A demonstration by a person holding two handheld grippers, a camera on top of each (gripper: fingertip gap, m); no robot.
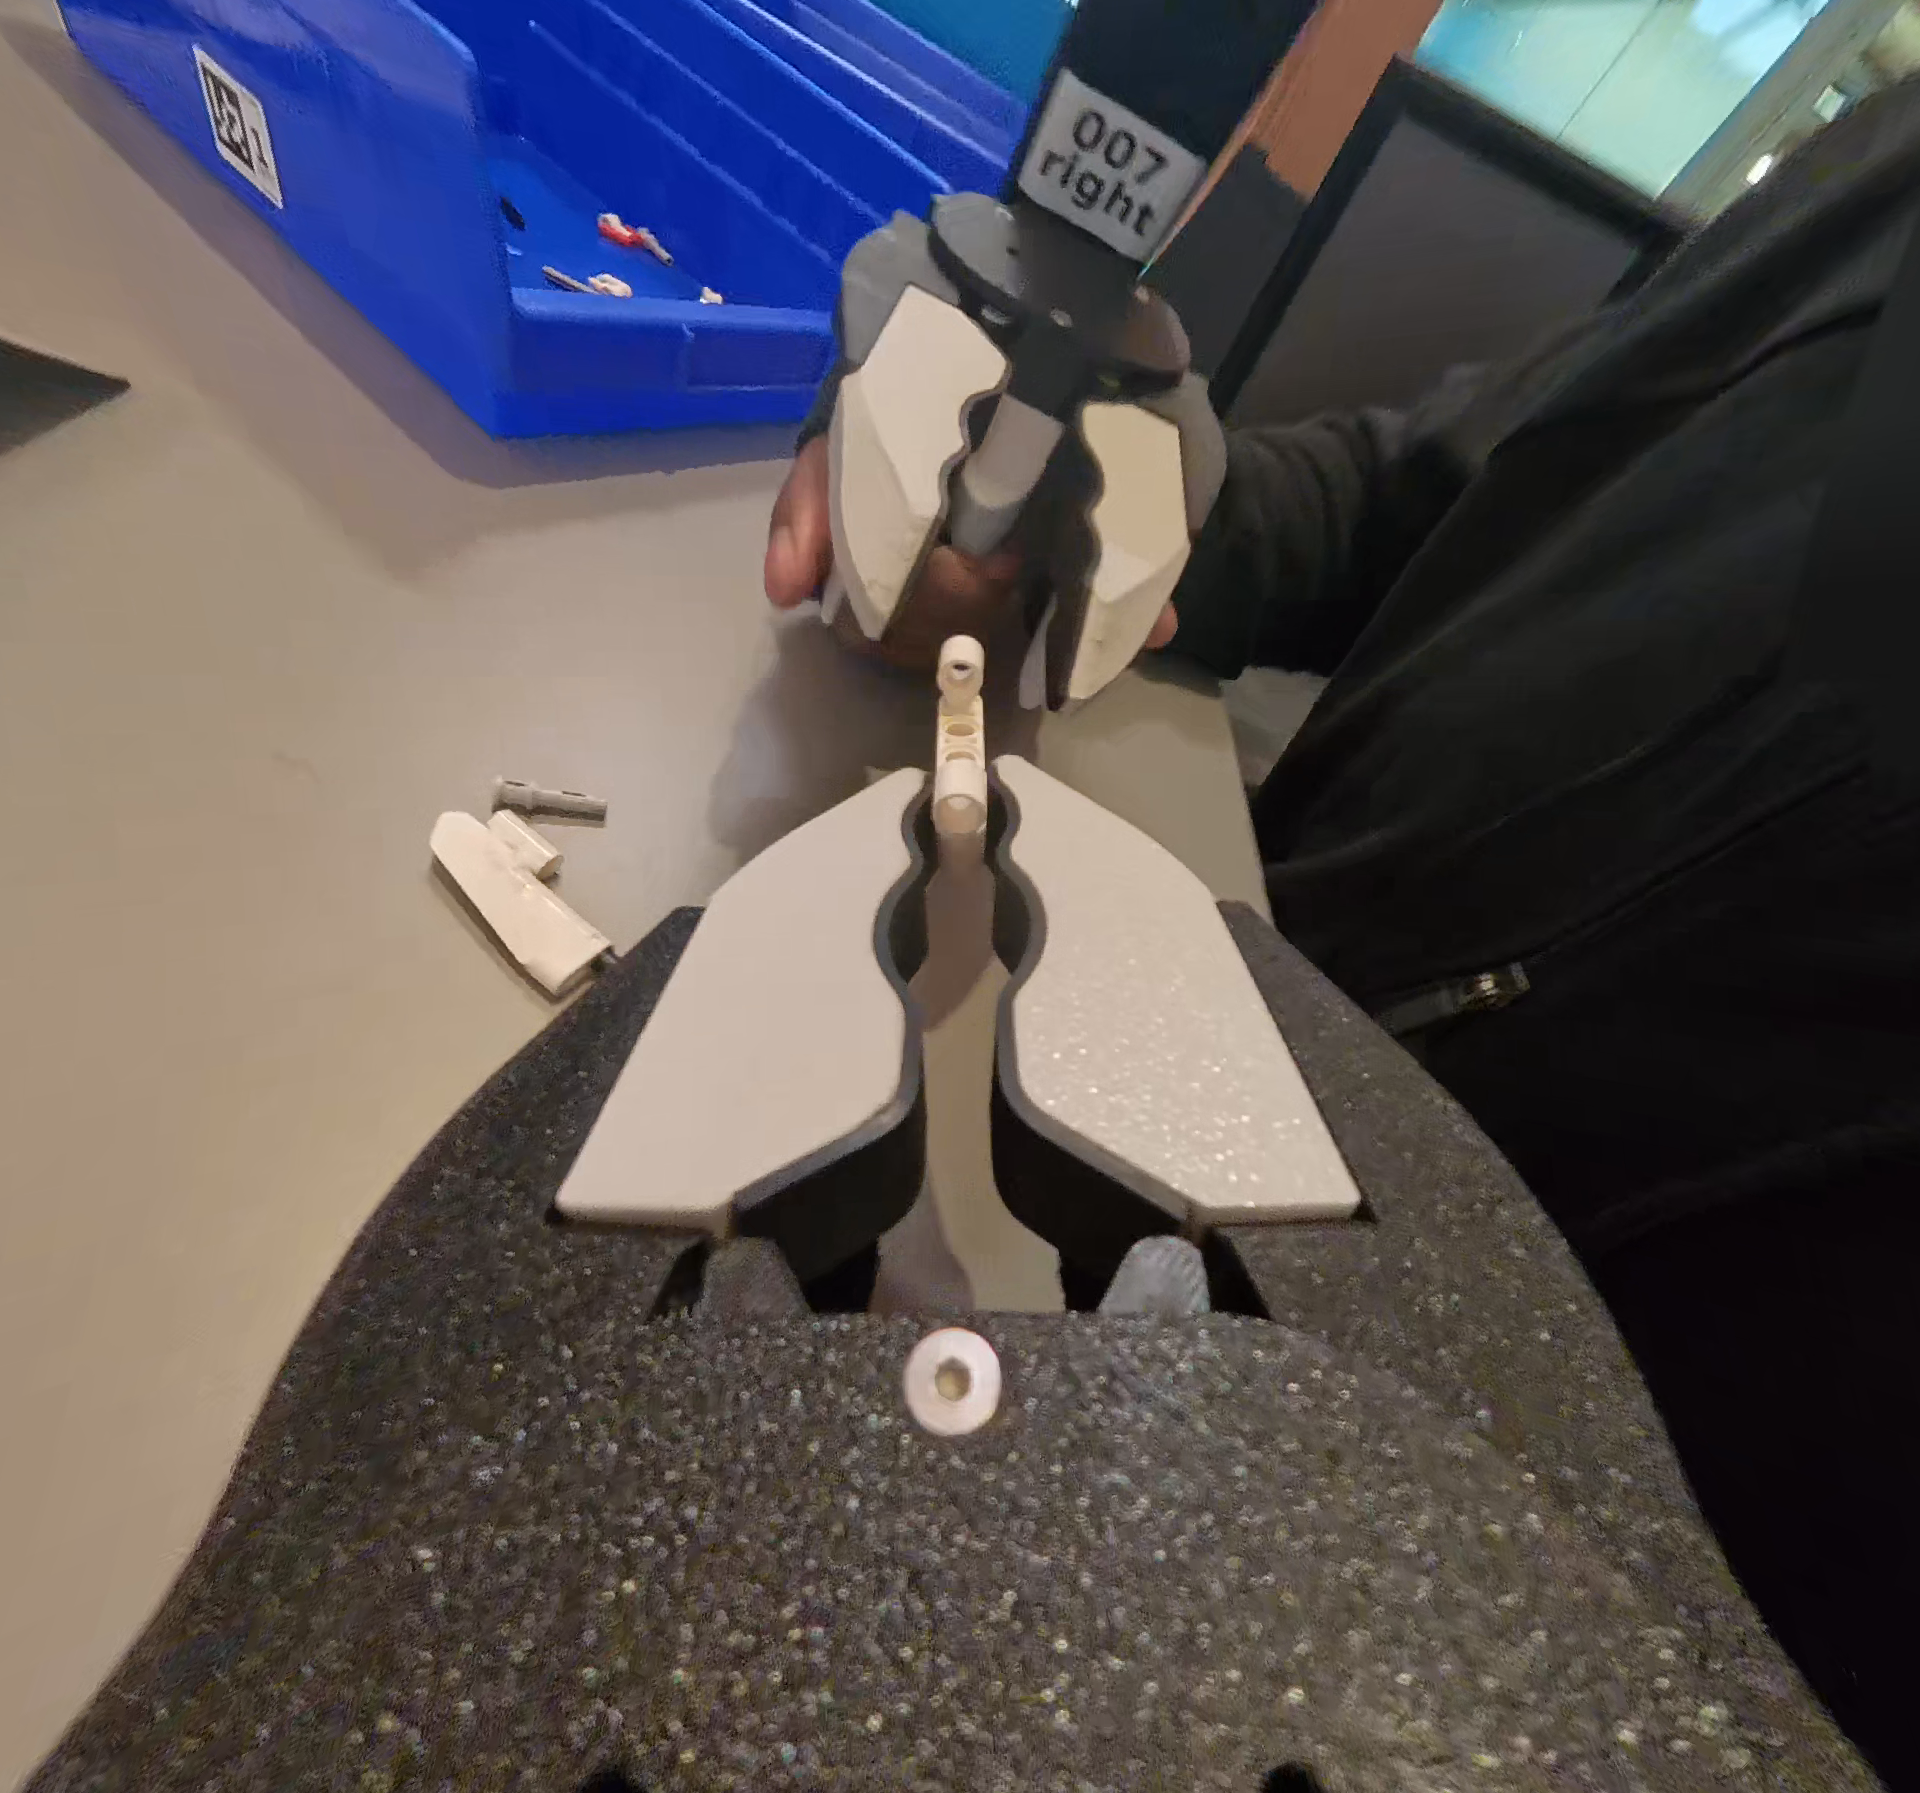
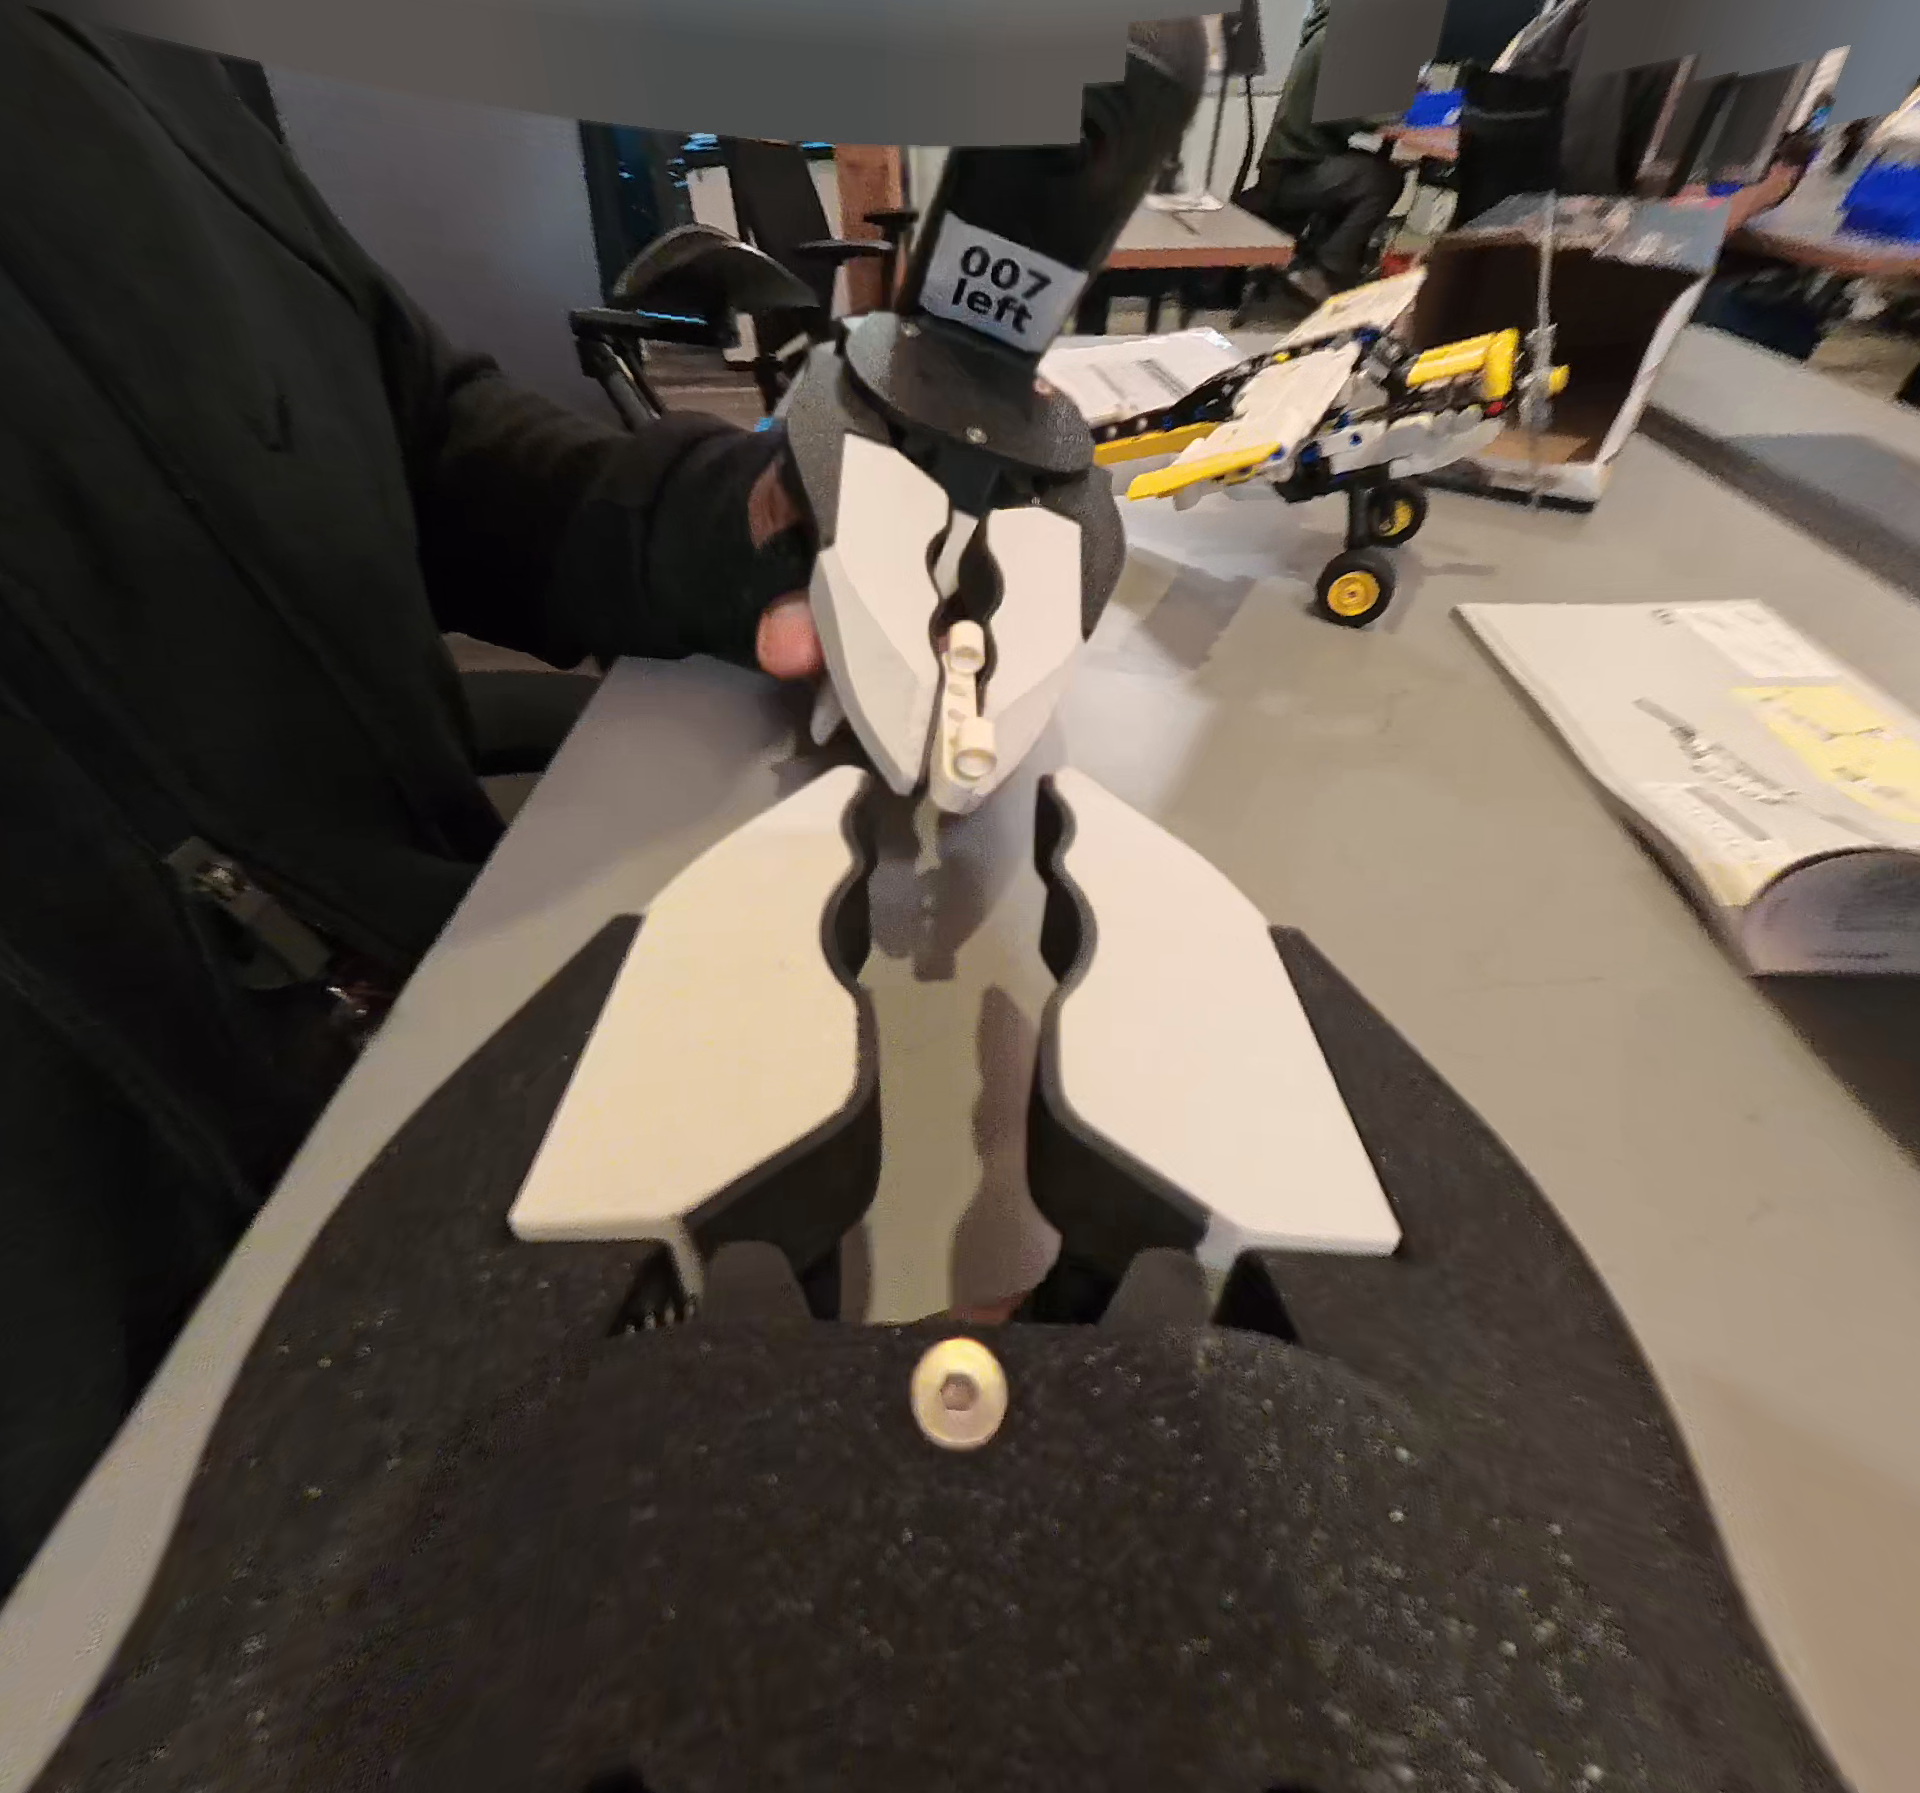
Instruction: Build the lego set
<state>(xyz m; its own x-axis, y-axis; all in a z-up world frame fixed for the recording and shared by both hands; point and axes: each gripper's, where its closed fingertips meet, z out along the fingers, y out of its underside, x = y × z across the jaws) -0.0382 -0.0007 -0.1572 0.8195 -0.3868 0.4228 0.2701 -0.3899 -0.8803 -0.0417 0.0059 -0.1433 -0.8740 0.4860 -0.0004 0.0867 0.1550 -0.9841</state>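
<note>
My left gripper [image 1: 961, 779] is shut on a small white connector piece with round holes [image 1: 962, 735]. The piece sticks out past the fingertips, above the grey table [image 1: 260, 600]. In the right wrist view the same piece [image 2: 964, 704] sits pinched between the left gripper's [image 2: 948, 775] pads. My right gripper [image 2: 951, 787] is open, with nothing between its fingers. It faces the left gripper tip to tip, just short of the white piece. In the left wrist view the right gripper [image 1: 971, 637] stands wide apart just beyond the piece's far end.
Blue bins [image 1: 416, 133] with a few small parts [image 1: 623, 237] stand at the back left. A grey pin [image 1: 551, 798] and a white panel piece [image 1: 520, 896] lie on the table. A yellow-and-white brick model [image 2: 1299, 424], a cardboard box [image 2: 1558, 341] and an open booklet [image 2: 1714, 756] lie to the right. Only a small space, under 4 cm, lies between the two pairs of fingers.
</note>
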